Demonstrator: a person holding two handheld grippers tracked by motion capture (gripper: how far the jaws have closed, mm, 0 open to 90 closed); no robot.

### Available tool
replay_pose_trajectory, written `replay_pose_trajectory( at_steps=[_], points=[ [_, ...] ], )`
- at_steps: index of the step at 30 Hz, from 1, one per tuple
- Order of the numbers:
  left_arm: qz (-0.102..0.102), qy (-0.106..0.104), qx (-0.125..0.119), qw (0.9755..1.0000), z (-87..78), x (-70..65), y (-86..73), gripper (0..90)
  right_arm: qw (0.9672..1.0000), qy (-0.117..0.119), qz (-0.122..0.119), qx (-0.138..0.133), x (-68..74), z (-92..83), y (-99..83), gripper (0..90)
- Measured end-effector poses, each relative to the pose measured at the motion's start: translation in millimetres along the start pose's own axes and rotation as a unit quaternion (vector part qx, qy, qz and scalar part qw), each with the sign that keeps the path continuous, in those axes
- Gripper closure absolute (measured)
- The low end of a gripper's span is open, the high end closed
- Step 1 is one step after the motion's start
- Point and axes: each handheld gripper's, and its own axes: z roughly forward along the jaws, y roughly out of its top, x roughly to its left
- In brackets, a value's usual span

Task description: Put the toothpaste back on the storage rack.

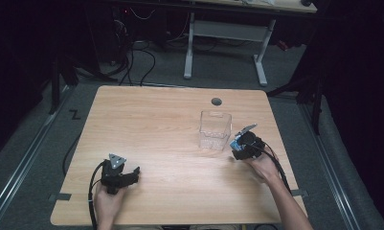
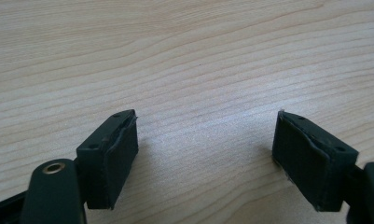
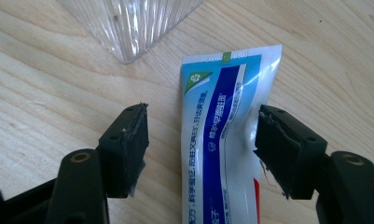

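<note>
Blue-white toothpaste tube [image 3: 222,135] flat on counter [image 1: 156,124], just beside clear plastic box [image 1: 214,129]. Long axis along right gripper [image 3: 201,140]; straddled by spread jaws, one pad touching tube edge, not pinched. Left gripper [image 2: 205,154] spread, empty, well apart.

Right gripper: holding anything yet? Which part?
Nothing held yet. The right gripper straddles the toothpaste tube near its crimped end; one pad touches its edge, the other stands clear. The left gripper is open over bare table.
</note>
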Motion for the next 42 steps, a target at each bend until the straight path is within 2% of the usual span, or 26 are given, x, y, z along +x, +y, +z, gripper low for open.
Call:
replay_pose_trajectory(
  at_steps=[4, 10, 14, 21, 23, 28, 34, 42],
  points=[
    [0.0, 0.0, 0.0, 1.0, 0.0, 0.0, 0.0, 22.9, 0.9998, -0.011, -0.01, 0.014, 0.2, 3.1, 4.4, 39.1],
    [0.0, 0.0, 0.0, 1.0, 0.0, 0.0, 0.0, 22.8, 0.9994, -0.015, 0.001, 0.032, -4.9, 8.9, 3.0, 41.2],
    [0.0, 0.0, 0.0, 1.0, 0.0, 0.0, 0.0, 22.8, 0.9991, -0.014, 0.014, 0.038, -11.0, 11.9, 1.7, 48.1],
    [0.0, 0.0, 0.0, 1.0, 0.0, 0.0, 0.0, 22.8, 0.9985, -0.016, 0.025, 0.046, -15.4, 15.0, 2.1, 52.3],
    [0.0, 0.0, 0.0, 1.0, 0.0, 0.0, 0.1, 22.8, 0.9978, -0.007, 0.044, 0.049, -19.9, 15.5, 1.4, 54.5],
    [0.0, 0.0, 0.0, 1.0, 0.1, -0.1, 0.1, 22.8, 0.996, 0.007, 0.07, 0.055, -29.6, 16.6, 0.6, 56.9],
    [0.0, 0.0, 0.0, 1.0, 0.0, 0.0, 0.1, 22.8, 0.9949, 0.012, 0.083, 0.057, -34.5, 15.6, 0.9, 61.9],
    [0.0, 0.0, 0.0, 1.0, 0.2, -0.1, 0.1, 22.6, 0.9937, 0.024, 0.103, 0.036, -42.4, 8.7, -0.7, 70.5]
  ],
)
